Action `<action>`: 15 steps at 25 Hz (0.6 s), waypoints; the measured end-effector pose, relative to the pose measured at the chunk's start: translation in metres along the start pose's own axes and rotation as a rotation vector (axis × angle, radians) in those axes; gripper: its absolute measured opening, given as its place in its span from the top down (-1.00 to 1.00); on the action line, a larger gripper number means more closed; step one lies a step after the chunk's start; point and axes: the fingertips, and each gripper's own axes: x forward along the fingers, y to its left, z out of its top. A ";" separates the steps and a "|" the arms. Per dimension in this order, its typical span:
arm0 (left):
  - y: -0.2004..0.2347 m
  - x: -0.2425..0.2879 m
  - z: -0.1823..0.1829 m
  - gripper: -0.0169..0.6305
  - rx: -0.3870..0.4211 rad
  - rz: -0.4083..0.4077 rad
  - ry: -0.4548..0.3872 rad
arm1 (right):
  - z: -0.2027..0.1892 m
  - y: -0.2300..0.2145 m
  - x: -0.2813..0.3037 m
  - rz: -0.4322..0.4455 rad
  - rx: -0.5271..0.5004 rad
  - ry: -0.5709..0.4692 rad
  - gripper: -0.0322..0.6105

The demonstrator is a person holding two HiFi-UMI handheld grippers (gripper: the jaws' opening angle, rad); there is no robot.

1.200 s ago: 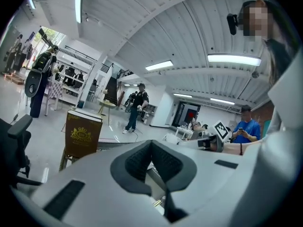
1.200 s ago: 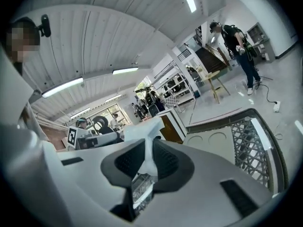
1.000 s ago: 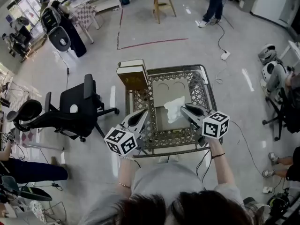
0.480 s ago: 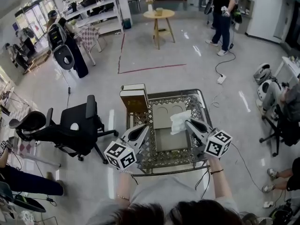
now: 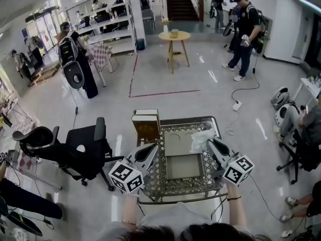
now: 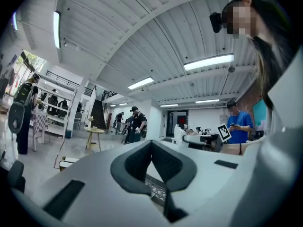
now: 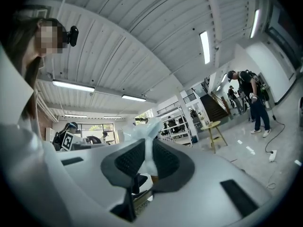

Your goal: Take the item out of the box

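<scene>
Pretty much done: the right gripper (image 5: 211, 142) was pinching the crumpled white item (image 5: 199, 139) up above the box's (image 5: 183, 167) far right corner, while the left gripper (image 5: 152, 148) sat pressed together, empty; probably just setting it down left

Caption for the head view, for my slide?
Right gripper holds the crumpled white item above the open box on the lattice table; left gripper empty.

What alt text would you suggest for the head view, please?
The right claw pinches a crumpled white item above the open box on a lattice metal table. The left claw, shut and empty, hovers over the table's left side.
</scene>
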 end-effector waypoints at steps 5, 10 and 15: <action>-0.009 -0.004 0.012 0.90 0.036 -0.007 -0.017 | 0.012 0.007 -0.008 0.008 -0.039 -0.033 0.68; -0.009 -0.006 0.022 0.90 0.065 -0.005 -0.038 | 0.023 0.012 -0.009 0.008 -0.091 -0.054 0.68; -0.010 -0.012 0.022 0.90 0.064 0.004 -0.037 | 0.021 0.012 -0.013 -0.007 -0.109 -0.053 0.68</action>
